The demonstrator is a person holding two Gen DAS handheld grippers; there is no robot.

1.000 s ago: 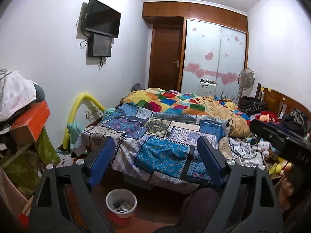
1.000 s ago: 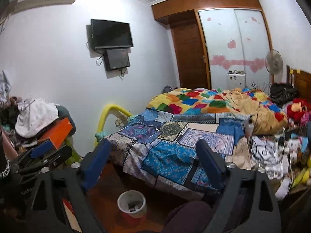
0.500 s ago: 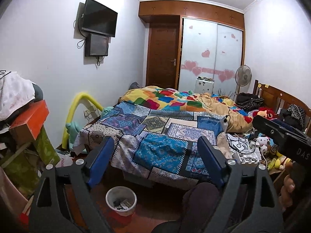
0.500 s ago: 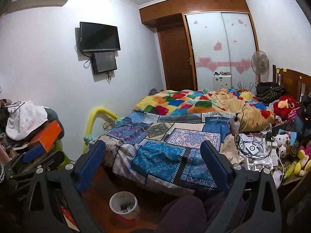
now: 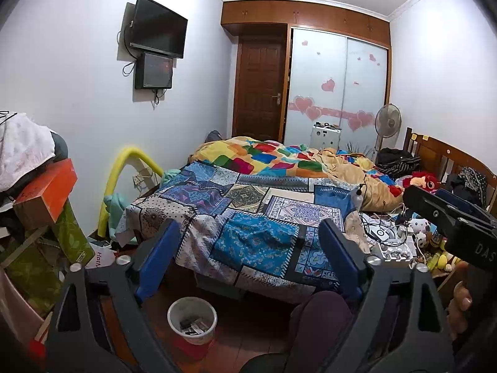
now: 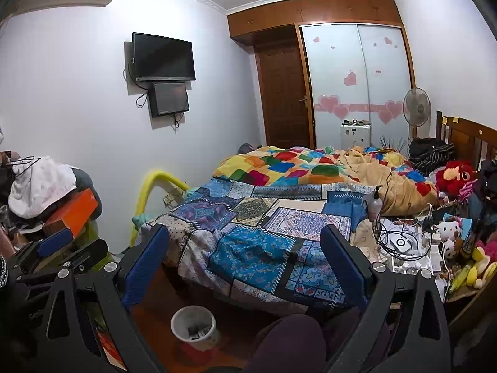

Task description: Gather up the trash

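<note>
Cluttered bedroom, patchwork bed point(image 5: 257, 217) beyond both grippers, left gripper point(image 5: 248, 258) with jaws just widened, right gripper point(image 6: 245, 261) spread and empty, white trash bin point(image 5: 192, 320) on floor below, likely light, thin-walled, best gripped at rim.

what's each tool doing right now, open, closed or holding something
Left tool: open, its jaws have just been opening, nothing between its blue pads.
Right tool: open, nothing between its blue pads.

"DAS" on the right claw point(image 5: 484, 250); "Hot" on white bag point(image 5: 104, 256)
</note>
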